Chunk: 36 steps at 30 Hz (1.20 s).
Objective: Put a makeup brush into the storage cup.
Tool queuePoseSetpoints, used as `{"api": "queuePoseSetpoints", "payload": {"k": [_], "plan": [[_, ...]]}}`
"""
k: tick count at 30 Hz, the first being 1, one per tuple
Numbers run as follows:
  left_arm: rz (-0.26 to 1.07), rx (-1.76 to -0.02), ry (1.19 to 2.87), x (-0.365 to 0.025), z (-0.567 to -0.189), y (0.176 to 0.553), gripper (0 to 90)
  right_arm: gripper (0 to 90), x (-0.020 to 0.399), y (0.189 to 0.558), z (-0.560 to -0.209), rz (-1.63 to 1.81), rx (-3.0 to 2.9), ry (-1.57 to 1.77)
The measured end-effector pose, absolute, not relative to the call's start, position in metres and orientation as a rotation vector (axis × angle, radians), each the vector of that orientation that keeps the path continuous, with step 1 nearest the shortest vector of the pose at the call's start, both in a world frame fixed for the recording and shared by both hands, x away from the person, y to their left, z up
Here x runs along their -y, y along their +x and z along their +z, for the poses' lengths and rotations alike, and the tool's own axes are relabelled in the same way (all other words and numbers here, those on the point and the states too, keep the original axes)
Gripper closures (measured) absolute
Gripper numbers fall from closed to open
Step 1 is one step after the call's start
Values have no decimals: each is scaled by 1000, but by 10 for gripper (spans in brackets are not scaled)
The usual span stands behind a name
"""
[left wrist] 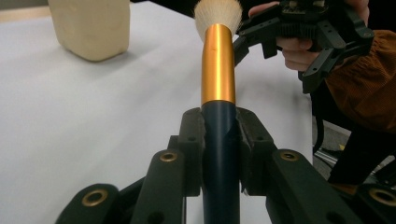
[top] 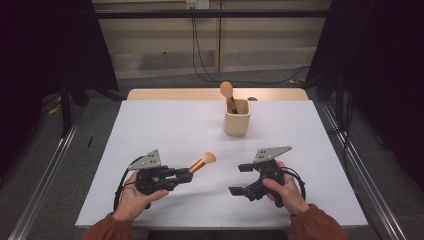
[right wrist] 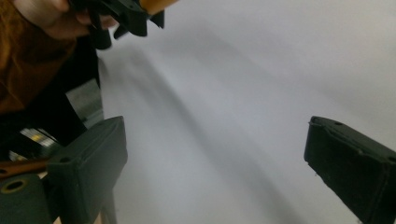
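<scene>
Left gripper (top: 186,174) clamped the gold-ferruled, dark-handled makeup brush (top: 202,163) lower-centre; right gripper (top: 242,179) gaped empty; tilted, the brush might slip

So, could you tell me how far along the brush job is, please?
Done: one brush already stands in the cup, head up. In hand: the left gripper is shut on the second brush, held above the table. The right gripper is open. Left: getting that brush to the cup, presumably.
</scene>
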<state>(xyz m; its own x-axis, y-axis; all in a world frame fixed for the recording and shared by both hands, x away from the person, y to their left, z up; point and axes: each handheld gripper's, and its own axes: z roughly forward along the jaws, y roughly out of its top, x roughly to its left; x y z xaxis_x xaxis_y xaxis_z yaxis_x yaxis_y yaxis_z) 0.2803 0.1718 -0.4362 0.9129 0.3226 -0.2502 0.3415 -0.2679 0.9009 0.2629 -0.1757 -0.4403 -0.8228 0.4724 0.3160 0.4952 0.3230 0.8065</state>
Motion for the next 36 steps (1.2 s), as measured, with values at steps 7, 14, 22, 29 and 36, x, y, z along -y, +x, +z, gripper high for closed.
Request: {"api": "queuePoseSetpoints", "payload": {"k": [7, 14, 22, 29, 36], "plan": [[-21, -481, 1818, -169, -433, 279, 744, 61, 177, 259, -436, -1668, 2536, -951], [-16, -468, 1784, -165, -429, 280, 744, 24, 174, 253, -433, -1895, 2472, -926], [-10, -457, 1740, -160, -425, 279, 744, 18, 171, 250, -431, -2039, 2344, -855], [-22, -438, 1712, -152, -423, 280, 744, 9, 168, 250, -427, -2115, 2246, -845], [-27, -421, 1703, -143, -420, 281, 744, 12, 160, 253, -421, -2153, 2175, -817]]}}
